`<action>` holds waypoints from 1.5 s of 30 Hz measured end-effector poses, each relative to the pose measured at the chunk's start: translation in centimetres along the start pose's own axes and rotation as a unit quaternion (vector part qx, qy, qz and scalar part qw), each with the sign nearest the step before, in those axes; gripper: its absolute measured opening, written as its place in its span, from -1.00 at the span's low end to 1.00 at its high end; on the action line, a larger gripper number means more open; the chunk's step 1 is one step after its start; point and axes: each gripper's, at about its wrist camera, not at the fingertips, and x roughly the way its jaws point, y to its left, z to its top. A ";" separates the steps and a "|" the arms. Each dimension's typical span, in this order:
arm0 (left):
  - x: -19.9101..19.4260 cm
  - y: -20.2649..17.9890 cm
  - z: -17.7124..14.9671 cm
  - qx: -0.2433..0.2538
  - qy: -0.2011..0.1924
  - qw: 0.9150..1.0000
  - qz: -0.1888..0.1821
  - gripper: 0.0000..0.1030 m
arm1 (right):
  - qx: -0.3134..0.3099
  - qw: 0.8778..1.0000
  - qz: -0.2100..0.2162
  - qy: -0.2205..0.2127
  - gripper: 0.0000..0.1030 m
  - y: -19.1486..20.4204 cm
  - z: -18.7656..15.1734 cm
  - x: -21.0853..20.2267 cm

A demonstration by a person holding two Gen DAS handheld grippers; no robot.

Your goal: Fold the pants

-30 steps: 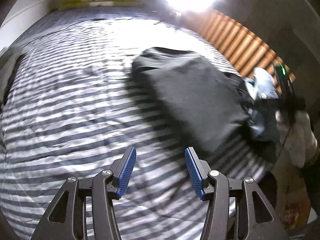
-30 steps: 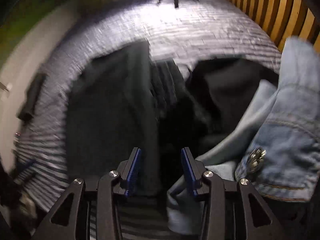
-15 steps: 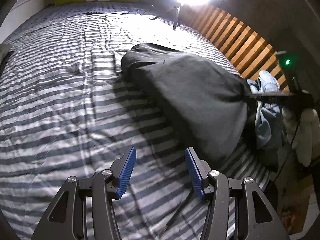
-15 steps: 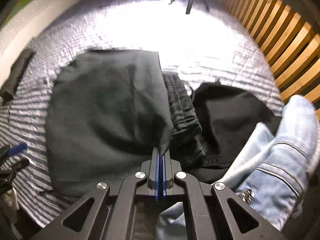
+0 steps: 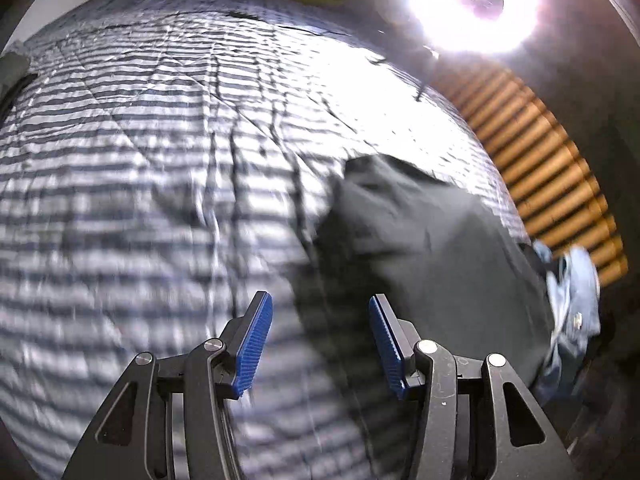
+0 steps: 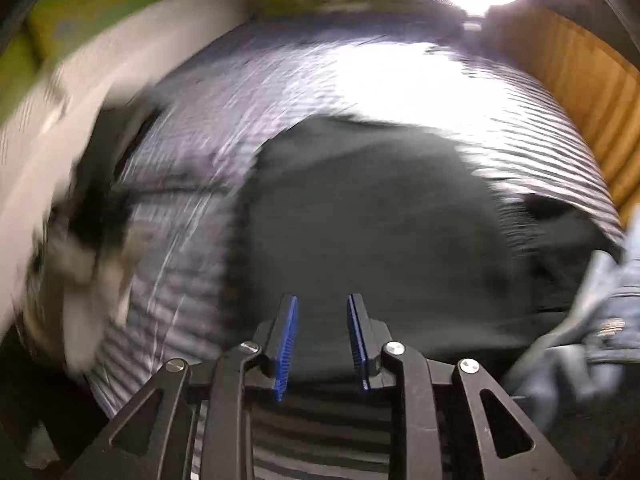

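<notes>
pants lain straight ahead of right gripper, nearer | left gripper: pants to its right | both parted, nothing held

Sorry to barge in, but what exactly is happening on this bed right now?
A person with a handheld gripper in each hand is folding dark grey pants on a striped bedspread. At this moment neither gripper holds anything: the left gripper is wide open over the bedspread beside the pants, and the right gripper is open just above the pants' near edge. Light blue jeans are bunched at the right side. Both views are motion-blurred.
</notes>
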 end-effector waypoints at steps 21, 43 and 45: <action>3.3 -1.3 5.6 0.036 0.016 0.998 -0.048 -0.99 | -0.292 0.939 -0.181 0.031 -0.83 8.6 -5.1 4.4; 0.3 -12.8 -2.2 0.241 -0.009 0.970 -0.002 -0.52 | 0.135 0.986 -0.090 -0.028 -0.08 -14.7 -4.7 -4.2; 1.6 -13.3 -4.0 0.260 0.009 0.965 0.009 -0.51 | 0.131 0.989 -0.071 -0.004 -0.07 -15.8 -3.8 -2.6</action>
